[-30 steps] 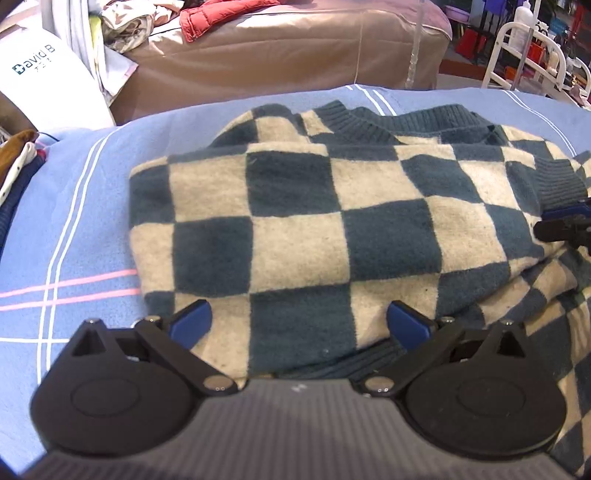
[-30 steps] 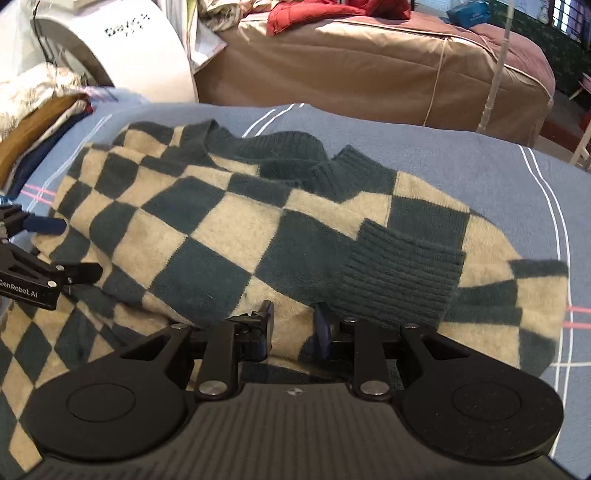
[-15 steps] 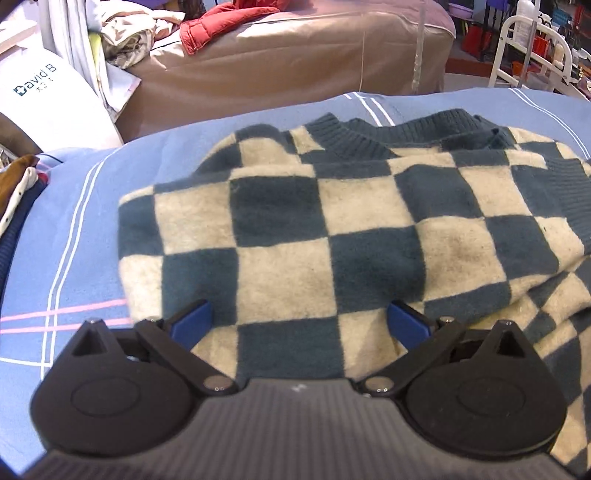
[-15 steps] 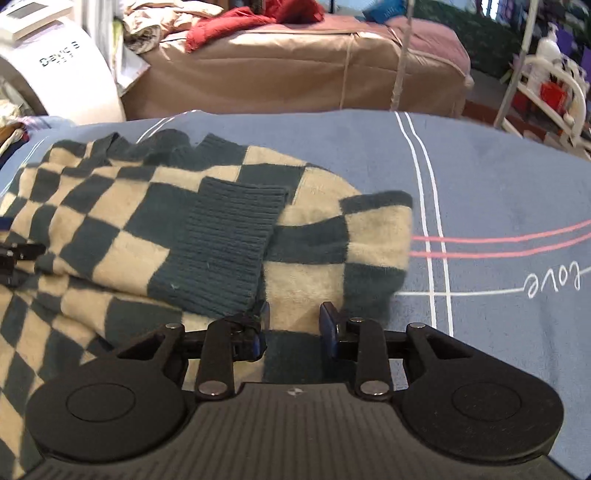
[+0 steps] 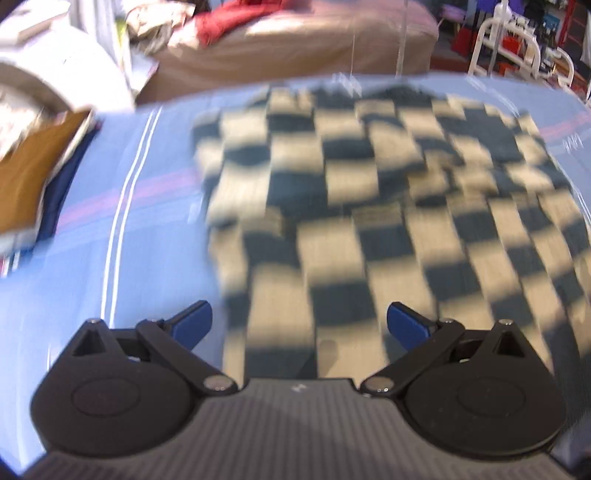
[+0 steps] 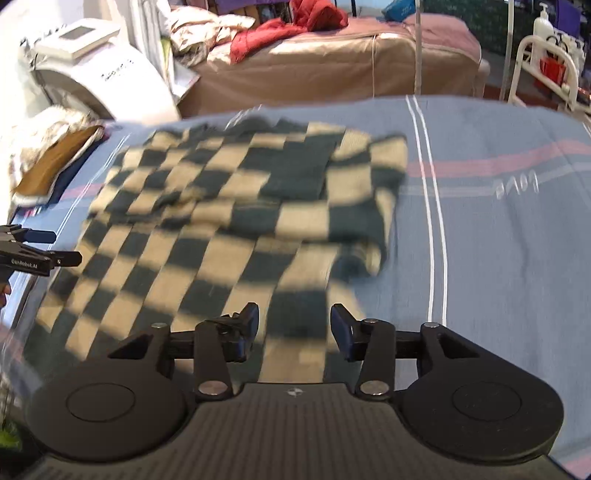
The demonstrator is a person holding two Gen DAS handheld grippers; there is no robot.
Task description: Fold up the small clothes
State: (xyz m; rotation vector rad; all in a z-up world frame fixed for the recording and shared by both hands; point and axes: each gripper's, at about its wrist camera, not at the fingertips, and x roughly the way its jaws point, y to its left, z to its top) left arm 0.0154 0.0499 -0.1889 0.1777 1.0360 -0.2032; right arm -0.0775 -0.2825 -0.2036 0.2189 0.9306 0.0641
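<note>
A cream and dark teal checked sweater (image 5: 369,206) lies spread on the blue sheet (image 5: 147,258), its upper part folded down over its body; it also shows in the right wrist view (image 6: 221,206), where a ribbed cuff (image 6: 295,173) lies on top. Both views are motion-blurred. My left gripper (image 5: 299,323) is open and empty above the sweater's near left edge. My right gripper (image 6: 294,325) is open and empty above the sweater's near right part. The left gripper also shows at the left edge of the right wrist view (image 6: 55,247).
A pile of folded clothes, brown on top (image 5: 33,173), sits at the sheet's left edge. A white machine (image 6: 99,77) and a tan covered bed with a red garment (image 6: 295,26) stand behind. A white rack (image 6: 546,70) is at the far right.
Both grippers have pulled back and risen from the sweater, which now looks smaller and further away. The right gripper's jaws have opened and let go of the fabric. The left stays wide open.
</note>
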